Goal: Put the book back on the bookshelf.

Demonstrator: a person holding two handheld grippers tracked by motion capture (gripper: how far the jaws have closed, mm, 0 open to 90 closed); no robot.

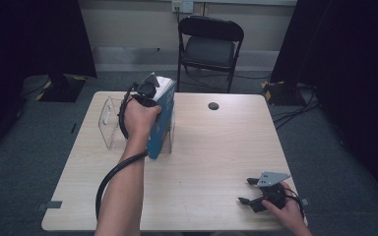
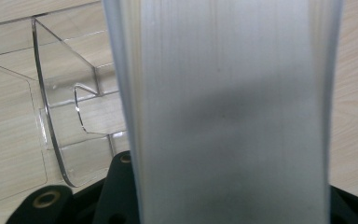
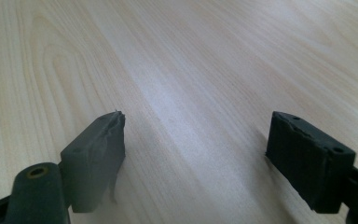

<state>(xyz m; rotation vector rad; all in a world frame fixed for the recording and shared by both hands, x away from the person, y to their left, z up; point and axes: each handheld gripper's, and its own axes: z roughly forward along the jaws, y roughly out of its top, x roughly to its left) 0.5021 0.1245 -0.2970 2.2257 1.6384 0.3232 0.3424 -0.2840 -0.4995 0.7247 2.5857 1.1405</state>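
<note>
We see the left gripper (image 1: 150, 91) clamped on a blue-covered book (image 1: 161, 120) standing in the clear acrylic holder (image 1: 109, 123); the right gripper (image 1: 251, 191) rests on the wooden table (image 1: 211, 147) — jaws spread, empty.

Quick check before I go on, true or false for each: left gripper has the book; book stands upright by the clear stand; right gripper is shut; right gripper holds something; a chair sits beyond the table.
1. The left gripper grips the blue book. True.
2. The book stands upright beside the clear acrylic stand. True.
3. The right gripper is shut. False: its jaws stand wide apart.
4. The right gripper holds something. False: bare table lies between its jaws.
5. A black chair sits beyond the table. True.
</note>
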